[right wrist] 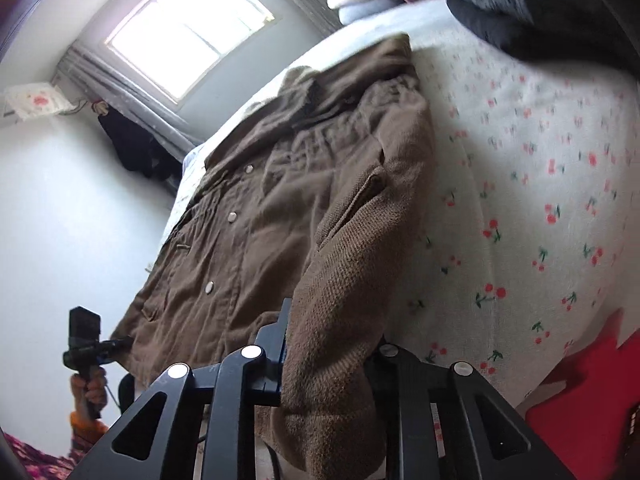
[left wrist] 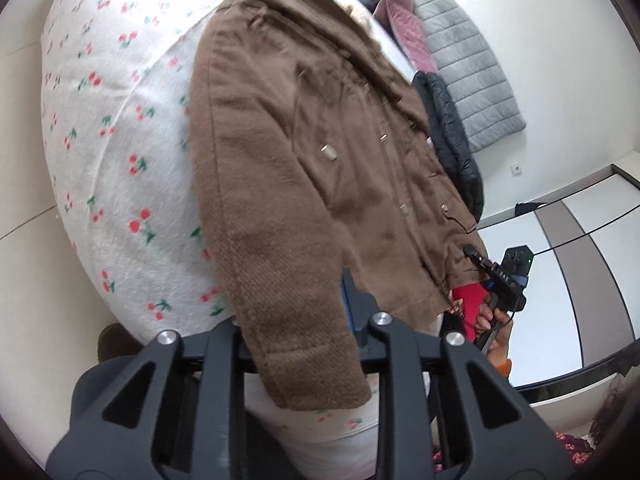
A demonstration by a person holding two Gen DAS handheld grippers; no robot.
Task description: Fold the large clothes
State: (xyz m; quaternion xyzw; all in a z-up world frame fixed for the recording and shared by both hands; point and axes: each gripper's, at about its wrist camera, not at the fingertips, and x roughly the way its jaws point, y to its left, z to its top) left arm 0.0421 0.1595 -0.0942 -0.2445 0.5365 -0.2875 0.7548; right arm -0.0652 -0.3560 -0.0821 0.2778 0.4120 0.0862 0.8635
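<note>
Jacket (left wrist: 304, 152): brown, snap-fronted, spread flat on the bed (left wrist: 108, 168), whose cover is printed with cherries
Left gripper (left wrist: 296, 344): fingers narrowed onto one knitted sleeve cuff, at the bed's near edge
Right gripper (right wrist: 324, 364): fingers pinching the other knitted sleeve
Beyond: dark padded garment (left wrist: 452, 136) beside the jacket

One brown jacket (left wrist: 304, 184) lies on one cherry-print bed (left wrist: 112, 168). Two tools are present: left (left wrist: 296, 344) and right (right wrist: 324, 364). One window (right wrist: 188, 28).
</note>
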